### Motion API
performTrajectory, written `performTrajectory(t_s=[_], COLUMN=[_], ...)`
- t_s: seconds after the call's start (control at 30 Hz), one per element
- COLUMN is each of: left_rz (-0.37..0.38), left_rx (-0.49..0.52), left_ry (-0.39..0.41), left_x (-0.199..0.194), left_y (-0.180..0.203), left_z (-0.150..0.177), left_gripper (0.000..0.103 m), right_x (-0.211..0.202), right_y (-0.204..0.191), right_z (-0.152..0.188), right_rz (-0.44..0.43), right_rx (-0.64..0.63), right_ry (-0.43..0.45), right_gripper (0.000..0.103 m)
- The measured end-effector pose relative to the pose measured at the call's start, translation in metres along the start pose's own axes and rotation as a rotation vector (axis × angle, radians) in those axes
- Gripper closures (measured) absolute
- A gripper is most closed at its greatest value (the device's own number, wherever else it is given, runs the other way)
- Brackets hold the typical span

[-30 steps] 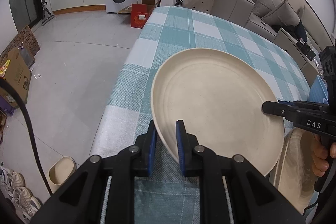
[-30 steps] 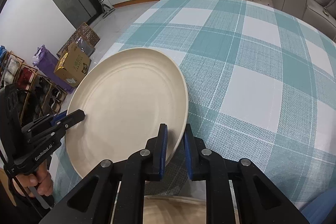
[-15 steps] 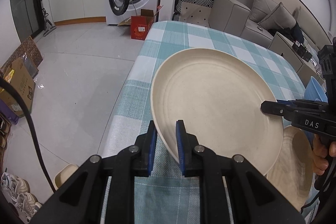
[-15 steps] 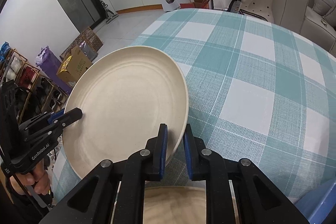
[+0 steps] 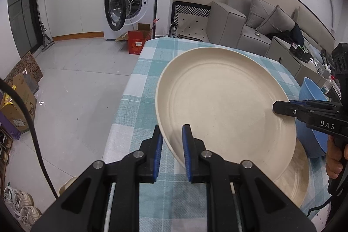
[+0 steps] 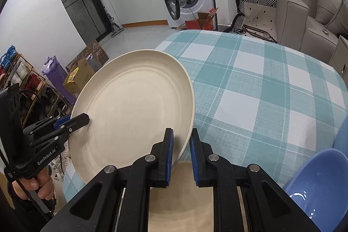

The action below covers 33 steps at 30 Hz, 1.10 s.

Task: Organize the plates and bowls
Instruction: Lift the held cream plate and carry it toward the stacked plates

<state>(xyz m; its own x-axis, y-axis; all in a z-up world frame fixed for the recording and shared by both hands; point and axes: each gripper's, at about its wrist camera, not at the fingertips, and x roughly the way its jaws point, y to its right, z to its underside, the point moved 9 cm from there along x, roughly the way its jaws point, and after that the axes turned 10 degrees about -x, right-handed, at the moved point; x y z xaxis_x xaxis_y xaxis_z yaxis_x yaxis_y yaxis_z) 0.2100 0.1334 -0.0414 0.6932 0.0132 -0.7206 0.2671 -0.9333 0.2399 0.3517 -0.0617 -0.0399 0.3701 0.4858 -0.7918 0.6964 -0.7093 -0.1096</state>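
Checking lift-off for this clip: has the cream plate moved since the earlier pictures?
Yes. The cream plate has risen: more of the second plate beneath it is uncovered, and the checked tablecloth looks farther below.

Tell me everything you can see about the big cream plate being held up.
The cream plate is large, round and matte, faintly speckled, with shallow concentric rings and a low raised rim. It looks empty and clean. It is tilted above the checked tablecloth, its rim pinched on opposite sides by the left tongs and right tongs. Another cream plate lies beneath it.
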Motion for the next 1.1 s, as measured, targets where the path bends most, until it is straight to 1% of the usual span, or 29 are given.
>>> performTrajectory(t_s=[0.23, 0.47, 0.87, 1.1], left_rz=[0.031, 0.051, 0.078, 0.098], left_rx=[0.031, 0.064, 0.096, 0.107], left_ry=[0.022, 0.026, 0.023, 0.000], left_x=[-0.020, -0.032, -0.038, -0.033], left_y=[0.026, 0.049, 0.070, 0.076], left_z=[0.011, 0.023, 0.035, 0.050], left_gripper=[0.087, 0.087, 0.087, 0.087], right_x=[-0.042, -0.069, -0.090, -0.098], right_y=[0.006, 0.015, 0.022, 0.022], right_z=[0.023, 0.047, 0.072, 0.089], right_rz=[0.024, 0.046, 0.062, 0.078], right_rx=[0.015, 0.033, 0.043, 0.047], right_ry=[0.036, 0.048, 0.046, 0.036], right_gripper=[0.087, 0.087, 0.087, 0.087])
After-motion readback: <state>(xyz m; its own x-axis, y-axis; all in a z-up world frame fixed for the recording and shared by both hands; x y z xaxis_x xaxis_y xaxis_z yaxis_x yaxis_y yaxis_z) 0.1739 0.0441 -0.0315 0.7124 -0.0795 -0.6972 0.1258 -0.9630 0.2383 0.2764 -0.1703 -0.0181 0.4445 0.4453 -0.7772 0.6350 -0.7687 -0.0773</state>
